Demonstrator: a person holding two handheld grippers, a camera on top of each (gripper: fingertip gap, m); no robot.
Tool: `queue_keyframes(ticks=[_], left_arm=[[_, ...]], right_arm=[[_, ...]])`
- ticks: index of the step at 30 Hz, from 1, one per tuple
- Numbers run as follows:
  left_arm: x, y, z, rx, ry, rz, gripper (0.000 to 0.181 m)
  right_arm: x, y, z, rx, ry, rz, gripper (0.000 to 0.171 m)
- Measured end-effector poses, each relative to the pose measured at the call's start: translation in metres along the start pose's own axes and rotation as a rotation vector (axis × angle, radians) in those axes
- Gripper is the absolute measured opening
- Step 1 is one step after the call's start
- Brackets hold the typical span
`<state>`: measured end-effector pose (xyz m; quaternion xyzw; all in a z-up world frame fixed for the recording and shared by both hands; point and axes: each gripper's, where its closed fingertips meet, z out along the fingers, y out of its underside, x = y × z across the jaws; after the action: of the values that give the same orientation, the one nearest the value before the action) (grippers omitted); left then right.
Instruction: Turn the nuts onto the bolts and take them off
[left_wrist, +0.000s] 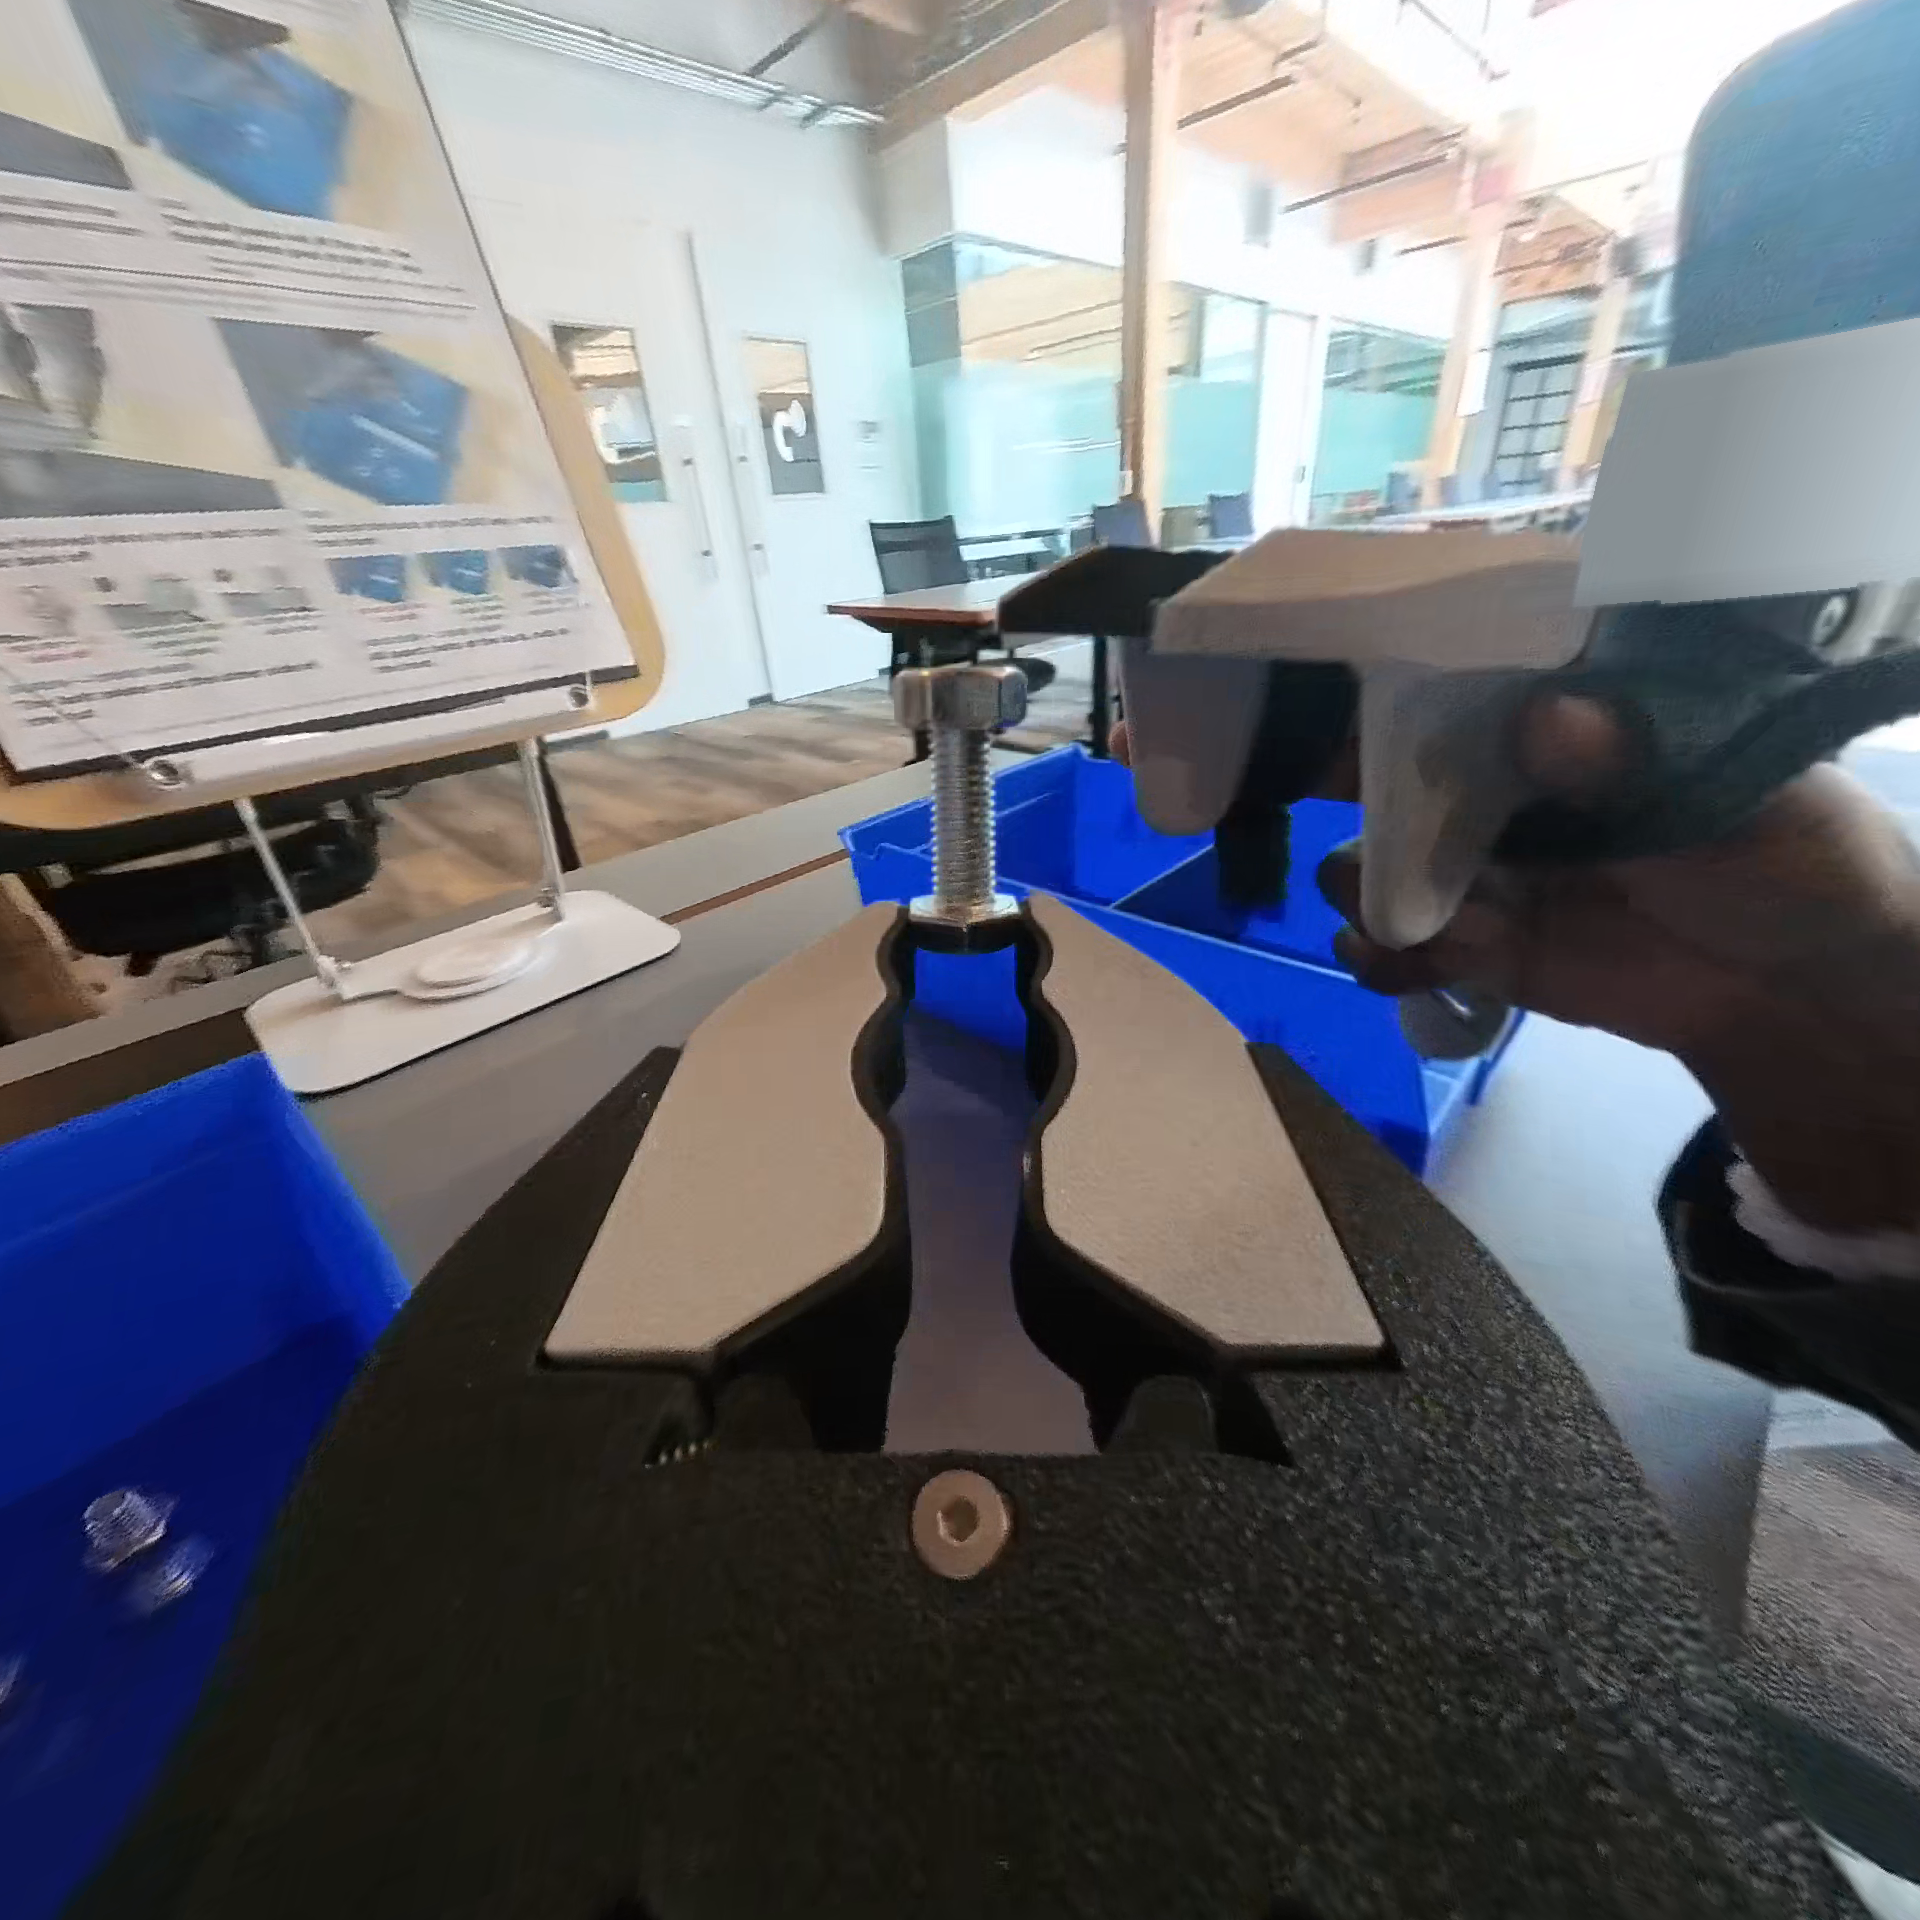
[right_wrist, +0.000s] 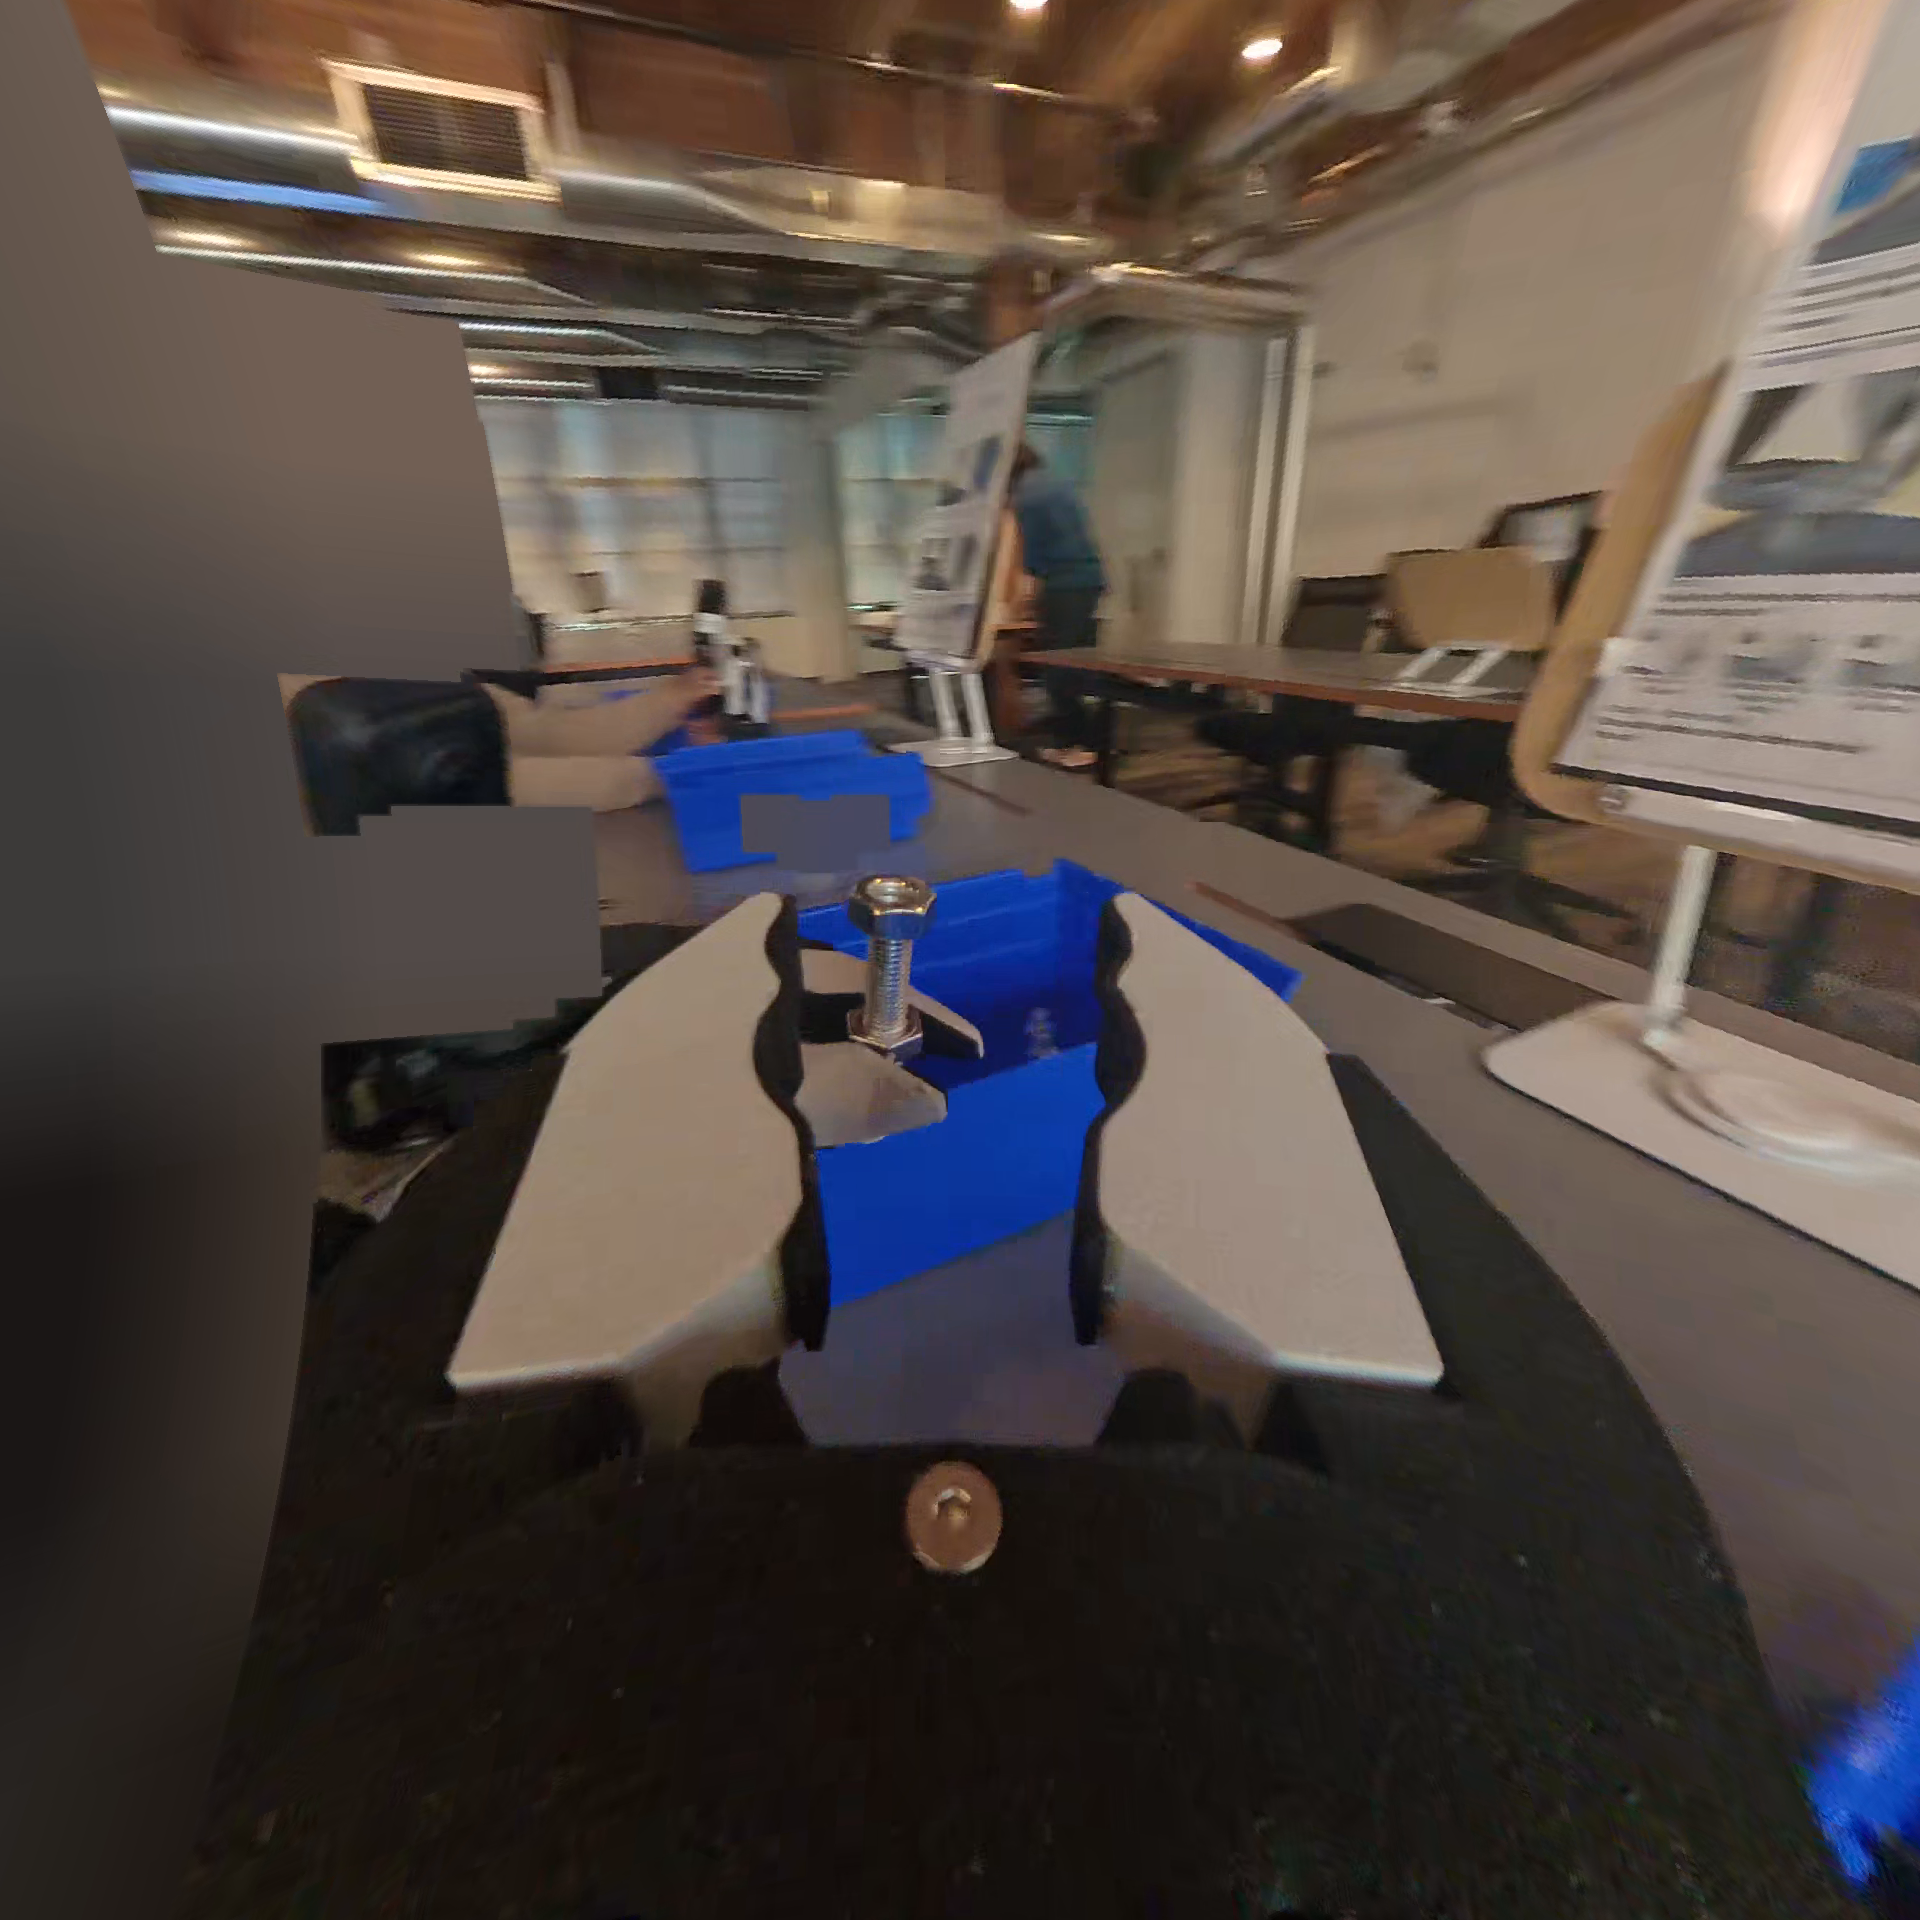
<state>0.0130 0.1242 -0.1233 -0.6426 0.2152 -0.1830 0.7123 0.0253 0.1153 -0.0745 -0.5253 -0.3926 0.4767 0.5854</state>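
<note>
A bolt is being held upright by the left claw, whose tips are clenched on its hex head at the bottom, while a nut is sitting at the top of the threaded shaft. The right claw is being held released just beside the bolt, to its right, pointing downward, apart from the nut. In the right wrist view the bolt is being seen between the spread fingers of the right claw. A dark grey tabletop is carrying blue bins, one of them nearer on the left with loose nuts inside. A tilted instruction board is being propped on a white stand. Behind, an open office with white doors, glass partitions, desks and chairs is being shown, and a person is standing far off.
</note>
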Motion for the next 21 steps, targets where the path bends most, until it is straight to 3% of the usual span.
queue_keyframes(ticks=[6,12,14,18,21], left_arm=[[0.002,0.005,0.002,-0.005,-0.05,0.035,0.017],[0.003,0.007,0.003,-0.003,-0.061,0.058,0.017],[0.004,0.007,0.003,-0.001,-0.052,0.06,0.018],[0.013,0.005,0.001,0.009,0.036,0.039,0.018],[0.03,0.0,-0.005,0.018,0.194,-0.005,0.018]], right_arm=[[-0.007,0.013,0.014,-0.014,0.066,-0.002,0.049],[-0.007,0.018,0.02,-0.036,0.06,-0.016,0.031],[-0.01,0.018,0.019,-0.027,0.04,-0.021,0.018],[-0.016,0.016,0.015,-0.028,-0.046,-0.025,0.017],[-0.028,0.012,0.007,-0.037,-0.198,-0.049,0.017]])
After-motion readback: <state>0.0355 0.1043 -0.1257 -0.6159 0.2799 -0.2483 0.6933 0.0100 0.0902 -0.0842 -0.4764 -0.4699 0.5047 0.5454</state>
